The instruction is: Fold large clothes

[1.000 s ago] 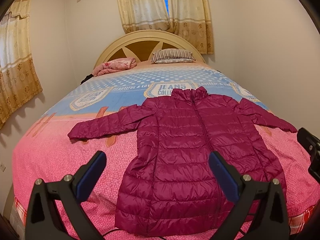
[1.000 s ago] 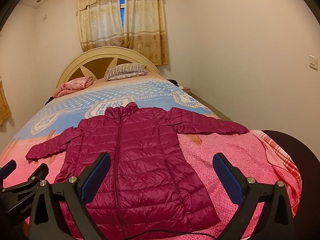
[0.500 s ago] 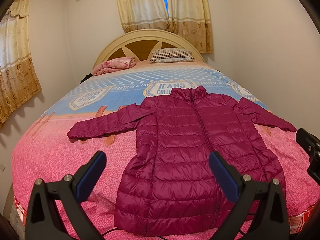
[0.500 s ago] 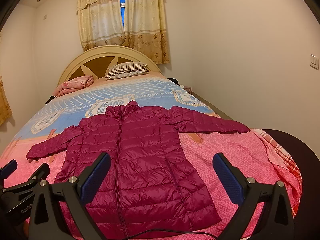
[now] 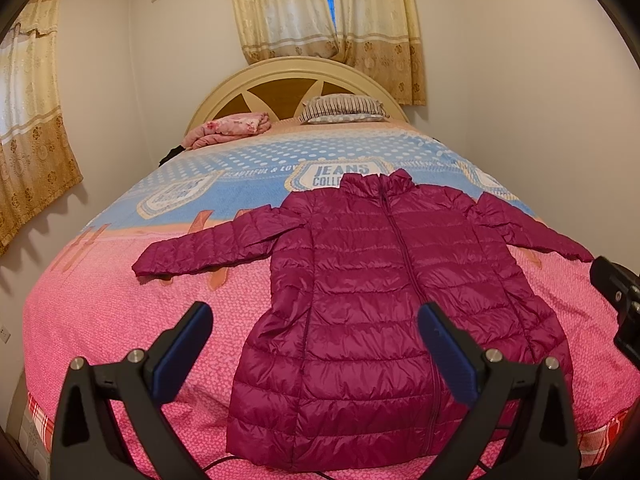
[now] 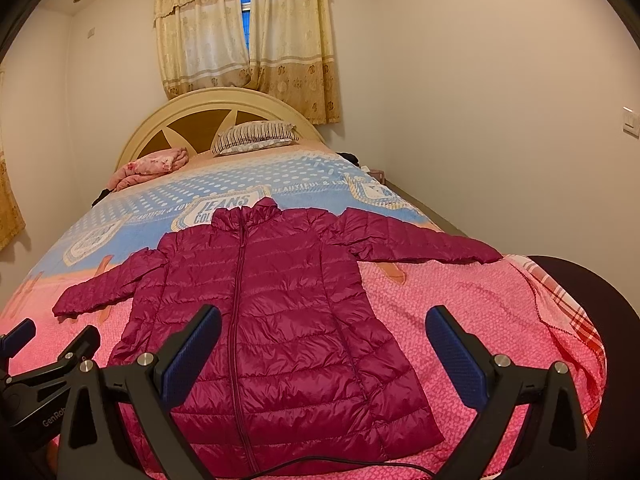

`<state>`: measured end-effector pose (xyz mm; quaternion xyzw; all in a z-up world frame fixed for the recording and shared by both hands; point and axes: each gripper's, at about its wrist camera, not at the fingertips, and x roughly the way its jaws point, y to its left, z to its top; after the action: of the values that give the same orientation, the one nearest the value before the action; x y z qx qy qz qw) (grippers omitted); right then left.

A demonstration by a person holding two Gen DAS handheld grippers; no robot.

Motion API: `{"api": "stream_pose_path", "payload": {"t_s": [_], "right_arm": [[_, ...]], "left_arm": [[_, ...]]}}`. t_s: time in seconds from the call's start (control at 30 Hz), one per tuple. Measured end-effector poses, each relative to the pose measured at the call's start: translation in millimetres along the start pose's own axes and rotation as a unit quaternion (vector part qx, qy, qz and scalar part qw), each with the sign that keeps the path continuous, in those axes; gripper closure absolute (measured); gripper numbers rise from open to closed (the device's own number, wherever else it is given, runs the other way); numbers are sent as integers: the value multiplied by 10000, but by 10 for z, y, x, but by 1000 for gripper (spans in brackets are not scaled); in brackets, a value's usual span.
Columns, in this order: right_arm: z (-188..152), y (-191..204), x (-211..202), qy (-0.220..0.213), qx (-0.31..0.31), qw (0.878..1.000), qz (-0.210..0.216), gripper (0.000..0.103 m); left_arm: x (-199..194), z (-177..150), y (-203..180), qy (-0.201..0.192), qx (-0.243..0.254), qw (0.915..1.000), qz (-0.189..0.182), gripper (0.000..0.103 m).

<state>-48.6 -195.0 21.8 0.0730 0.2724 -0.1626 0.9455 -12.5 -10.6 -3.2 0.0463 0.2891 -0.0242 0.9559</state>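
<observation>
The left gripper (image 5: 314, 338) has its jaws spread wide, holding nothing and touching nothing; its blue pads (image 5: 182, 350) stand apart over the lower part of the jacket (image 5: 384, 280). The right gripper (image 6: 322, 342) is likewise wide open and empty, one pad over the jacket's front and the other over bare bedspread (image 6: 460, 300) to the right of it. The jacket, a magenta quilted one, lies flat and zipped just ahead of both tools, hem nearest them, collar pointing away, both sleeves stretched out to the sides. In the left view its right cuff ends close to the other gripper's black body at the frame edge; in the right view the left gripper's body shows at the lower left, cut off by the frame. A thin black cable (image 6: 340, 462) crosses the near edge of the bedspread below the hem, and where it ends cannot be seen. Beyond the jacket lies the blue half of the bedspread, its lettering partly covered by the collar. Farther ahead, by the headboard (image 5: 296, 80), rest a striped pillow (image 5: 344, 108) and a folded pink blanket (image 5: 232, 128). A dark thing beside the blanket is too small to make out. Curtains (image 6: 248, 36) hang behind the headboard.
</observation>
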Motion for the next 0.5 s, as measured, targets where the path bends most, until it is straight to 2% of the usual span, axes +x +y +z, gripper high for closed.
{"api": "stream_pose_path", "payload": {"t_s": [0.07,0.23,0.37,0.43,0.5], "right_arm": [[3,-65,68,44,82,10000,1,1],[46,-583,328,235,637,9975,-207,1],[167,-1237,643,434,1207,9907,-456,1],[262,-1611,858,635,1493,9854,-513,1],[359,-2045,1111,820,1844,9764,-769,1]], "left_arm": [[48,-16,12,32,-33,10000,-38,0],[371,-30,75,282,-104,9995,-93,0],[751,40,167,510,-312,9980,-213,0],[923,98,225,528,-366,9978,-147,0],[1086,173,277,493,-365,9981,-77,0]]}}
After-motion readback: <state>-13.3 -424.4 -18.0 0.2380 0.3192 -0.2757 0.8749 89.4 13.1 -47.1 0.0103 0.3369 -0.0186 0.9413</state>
